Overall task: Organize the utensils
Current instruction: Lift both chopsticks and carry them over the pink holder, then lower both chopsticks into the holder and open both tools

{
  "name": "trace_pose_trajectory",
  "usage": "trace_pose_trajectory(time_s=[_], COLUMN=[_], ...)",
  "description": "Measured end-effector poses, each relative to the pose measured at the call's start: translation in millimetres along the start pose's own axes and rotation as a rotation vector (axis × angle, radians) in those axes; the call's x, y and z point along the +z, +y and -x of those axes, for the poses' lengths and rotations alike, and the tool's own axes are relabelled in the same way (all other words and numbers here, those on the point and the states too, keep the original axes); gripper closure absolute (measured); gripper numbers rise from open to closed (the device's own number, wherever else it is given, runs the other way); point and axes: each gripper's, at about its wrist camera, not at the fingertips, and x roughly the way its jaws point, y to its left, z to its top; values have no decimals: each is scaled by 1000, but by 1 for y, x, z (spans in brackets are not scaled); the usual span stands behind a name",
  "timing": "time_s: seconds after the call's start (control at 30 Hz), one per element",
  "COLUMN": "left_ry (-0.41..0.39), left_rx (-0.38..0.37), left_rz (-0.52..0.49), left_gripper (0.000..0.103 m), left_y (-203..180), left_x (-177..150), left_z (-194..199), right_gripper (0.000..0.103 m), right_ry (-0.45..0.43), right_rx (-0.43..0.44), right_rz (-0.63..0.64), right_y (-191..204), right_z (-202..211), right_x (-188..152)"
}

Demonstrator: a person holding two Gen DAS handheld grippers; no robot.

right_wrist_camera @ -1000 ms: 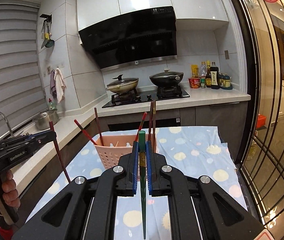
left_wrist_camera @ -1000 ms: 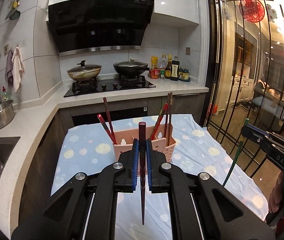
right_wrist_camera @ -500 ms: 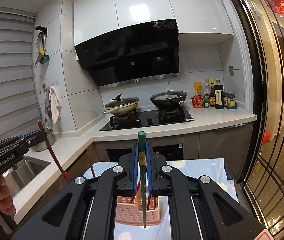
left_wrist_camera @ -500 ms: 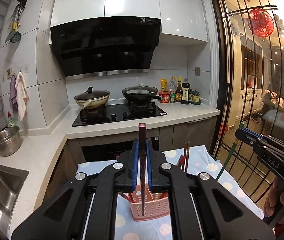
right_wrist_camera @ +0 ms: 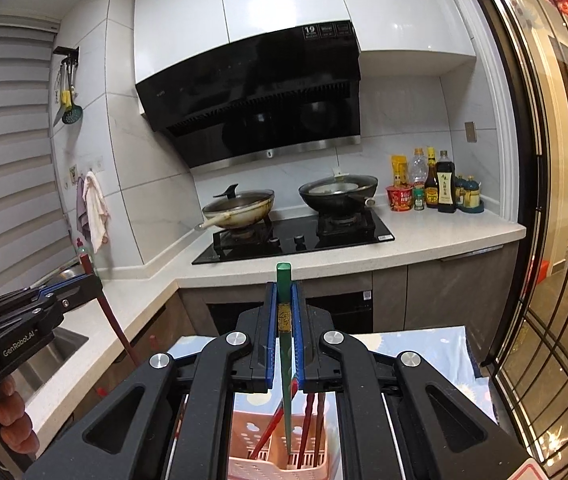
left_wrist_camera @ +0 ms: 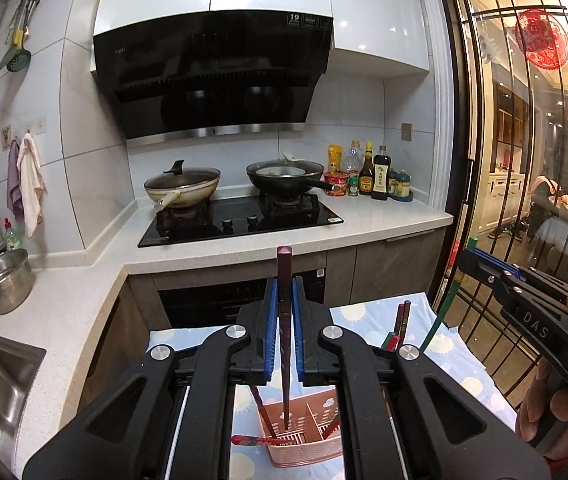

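The left gripper (left_wrist_camera: 282,304) has its jaws clamped on a maroon chopstick (left_wrist_camera: 284,344), held upright with its tip over the pink basket (left_wrist_camera: 304,446), which stands on a dotted cloth (left_wrist_camera: 364,316). The right gripper (right_wrist_camera: 282,308) has its jaws clamped on a green chopstick (right_wrist_camera: 285,344), its tip down inside the same basket (right_wrist_camera: 239,440). Only the left view shows a red chopstick (left_wrist_camera: 249,439) lying across the basket's rim, and the right hand (left_wrist_camera: 540,412). Only the right view shows the left hand (right_wrist_camera: 7,416) and dark chopsticks (right_wrist_camera: 312,428) standing in the basket's right compartment.
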Motion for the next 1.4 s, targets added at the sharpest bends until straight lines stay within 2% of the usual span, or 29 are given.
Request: trace_pose_trajectory(time_s=[0.33, 0.73, 0.83, 0.9, 0.93, 0.97, 1.03, 1.07, 1.2, 1.4], left_ry=[61, 113, 126, 133, 138, 141, 137, 134, 137, 145], left_rx=[-11, -20, -5, 11, 20, 24, 41, 53, 59, 63], left_rz=[15, 26, 20, 18, 21, 28, 37, 35, 37, 26], left_gripper=[96, 96, 95, 94, 89, 77, 63, 61, 60, 60], left_y=[0, -2, -3, -3, -2, -1, 1, 1, 2, -1], left_x=[-24, -39, -43, -47, -48, -50, -52, -54, -58, -63], left_z=[-18, -34, -39, -41, -43, -44, -44, -43, -41, -37], right_gripper=[96, 96, 96, 90, 90, 90, 90, 89, 82, 80], right_ry=[90, 162, 161, 146, 143, 141, 141, 140, 142, 147], right_rx=[7, -6, -31, -43, -44, -41, -39, -41, -42, -40], right_rz=[26, 49, 68, 70, 69, 65, 59, 61, 61, 53], right_y=[9, 15, 18, 19, 18, 17, 16, 16, 15, 14], right_z=[-28, -52, -55, -54, -53, -52, -51, -50, -46, -40], right_x=[-32, -58, -63, -66, -66, -66, -67, -68, -71, -74])
